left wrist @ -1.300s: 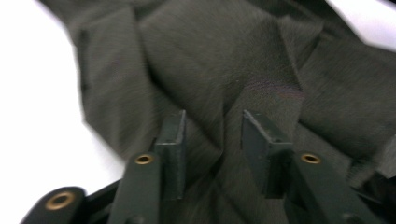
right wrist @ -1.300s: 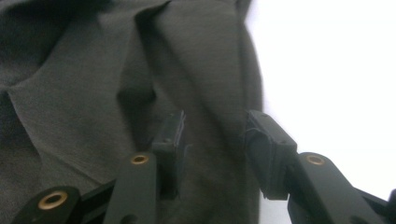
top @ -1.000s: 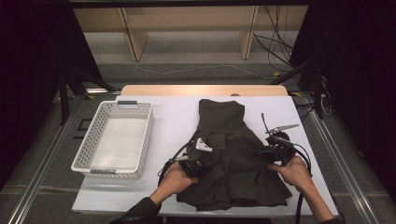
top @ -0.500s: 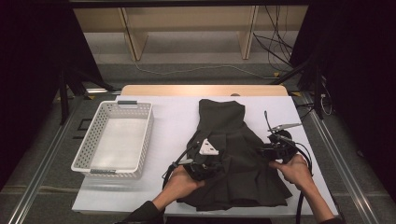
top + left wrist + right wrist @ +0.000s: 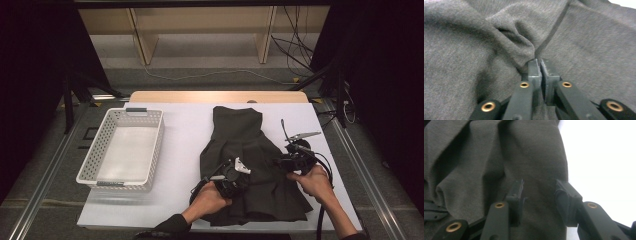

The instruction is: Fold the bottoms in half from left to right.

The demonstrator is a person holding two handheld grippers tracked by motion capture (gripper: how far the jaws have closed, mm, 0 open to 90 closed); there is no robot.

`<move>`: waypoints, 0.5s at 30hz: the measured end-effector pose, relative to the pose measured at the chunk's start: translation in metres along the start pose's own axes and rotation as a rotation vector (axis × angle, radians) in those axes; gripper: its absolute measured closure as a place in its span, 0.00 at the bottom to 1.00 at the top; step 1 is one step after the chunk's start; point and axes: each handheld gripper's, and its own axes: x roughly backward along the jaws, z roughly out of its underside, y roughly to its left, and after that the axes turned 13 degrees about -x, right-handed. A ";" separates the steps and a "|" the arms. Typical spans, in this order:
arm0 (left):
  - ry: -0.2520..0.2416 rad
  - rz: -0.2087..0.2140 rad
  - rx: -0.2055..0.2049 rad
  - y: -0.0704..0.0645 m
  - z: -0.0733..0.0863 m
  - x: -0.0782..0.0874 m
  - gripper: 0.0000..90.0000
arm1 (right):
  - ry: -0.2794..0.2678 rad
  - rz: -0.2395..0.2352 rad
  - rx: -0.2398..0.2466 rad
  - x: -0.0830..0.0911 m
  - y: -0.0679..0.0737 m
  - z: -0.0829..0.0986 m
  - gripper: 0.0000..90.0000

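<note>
The dark grey dress (image 5: pixel 247 165) lies spread flat right of centre in the high view, its narrow top toward the far edge of the white counter (image 5: pixel 185 125). The left claw (image 5: pixel 540 65) is pressed together, pinching a raised fold of cloth, likely to lift it for folding. The right claw (image 5: pixel 539 192) is spread over the dress's edge, seemingly poised to grip. A white basket (image 5: pixel 105 165) sits at left, probably to receive it.

Garment (image 5: pixel 250 155) matt grey woven cloth; basket (image 5: pixel 95 165) white perforated plastic.
</note>
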 end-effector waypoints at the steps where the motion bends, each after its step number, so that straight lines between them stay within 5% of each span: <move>1: -0.009 0.003 -0.007 0.000 -0.001 0.004 0.92 | -0.003 0.000 0.002 0.000 -0.001 0.000 0.65; 8: -0.118 -0.075 0.022 0.018 -0.008 0.045 0.72 | -0.031 -0.027 -0.011 0.002 -0.007 -0.009 0.46; 15: -0.152 -0.169 0.107 0.050 -0.002 0.070 0.59 | -0.061 -0.022 -0.014 0.003 -0.011 -0.023 0.50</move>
